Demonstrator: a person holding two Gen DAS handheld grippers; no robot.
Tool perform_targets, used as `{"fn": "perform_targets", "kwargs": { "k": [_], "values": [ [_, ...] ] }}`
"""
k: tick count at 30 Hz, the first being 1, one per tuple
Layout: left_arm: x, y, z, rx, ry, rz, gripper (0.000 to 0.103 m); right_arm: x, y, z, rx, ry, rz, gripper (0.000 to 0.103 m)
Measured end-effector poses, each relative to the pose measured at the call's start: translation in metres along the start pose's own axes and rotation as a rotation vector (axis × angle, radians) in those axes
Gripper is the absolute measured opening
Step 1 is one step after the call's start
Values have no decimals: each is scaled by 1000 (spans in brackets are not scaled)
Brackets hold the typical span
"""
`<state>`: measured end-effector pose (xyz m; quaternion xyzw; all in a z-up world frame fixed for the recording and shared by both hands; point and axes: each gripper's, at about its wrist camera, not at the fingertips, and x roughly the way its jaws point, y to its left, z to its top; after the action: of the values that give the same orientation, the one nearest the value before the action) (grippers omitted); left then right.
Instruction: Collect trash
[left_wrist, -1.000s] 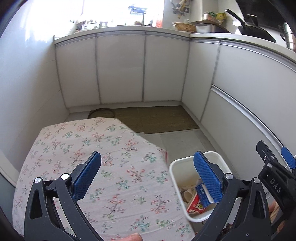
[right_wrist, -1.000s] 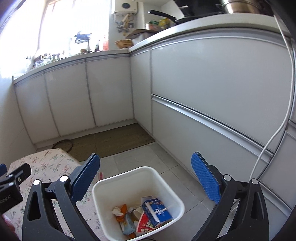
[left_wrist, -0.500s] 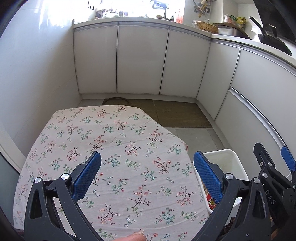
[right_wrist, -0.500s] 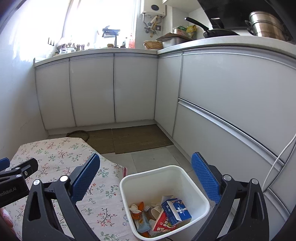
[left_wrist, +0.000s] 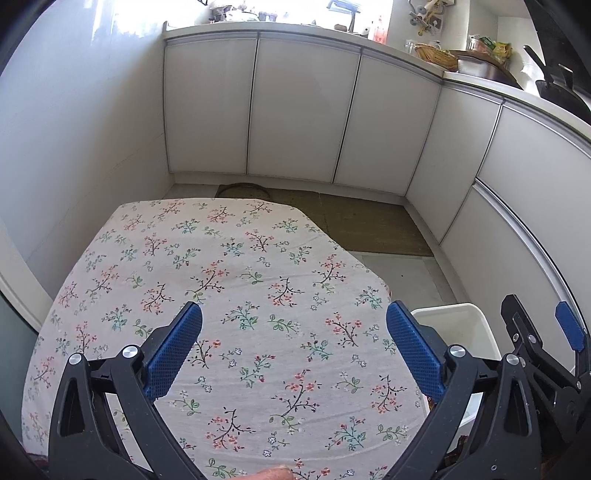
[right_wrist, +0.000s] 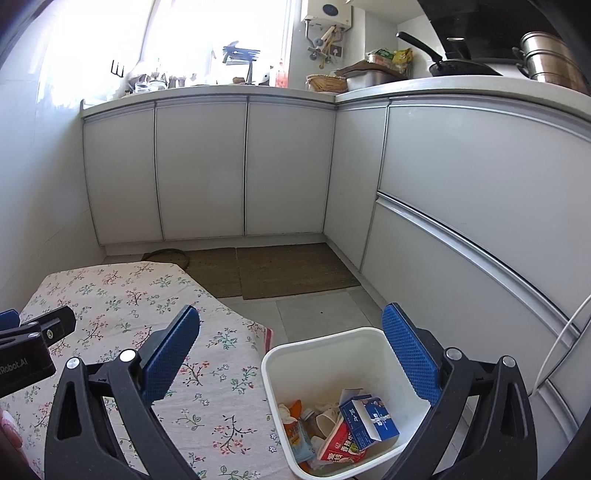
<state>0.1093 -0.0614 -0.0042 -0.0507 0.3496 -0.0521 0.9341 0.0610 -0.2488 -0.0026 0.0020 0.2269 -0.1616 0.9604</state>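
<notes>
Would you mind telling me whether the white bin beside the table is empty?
Not empty: the white bin holds a blue carton, a red packet and other wrappers on its bottom.

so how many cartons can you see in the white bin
3 at least. In the white plastic bin: a blue-and-white carton on top, a red carton beneath it, an orange-and-blue carton at the left. More may be buried.

Bin (right_wrist: 325, 354) right of table (right_wrist: 221, 387); cartons (right_wrist: 365, 415) inside; mats (right_wrist: 291, 269) behind.
</notes>
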Motion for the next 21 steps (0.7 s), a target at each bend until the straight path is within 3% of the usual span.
{"fn": "perform_targets", "kwargs": {
  "k": [21],
  "values": [
    [-4,-7,-3,38,-34,-1,95,-3,-9,1,33,-1,-15,96]
  ]
}}
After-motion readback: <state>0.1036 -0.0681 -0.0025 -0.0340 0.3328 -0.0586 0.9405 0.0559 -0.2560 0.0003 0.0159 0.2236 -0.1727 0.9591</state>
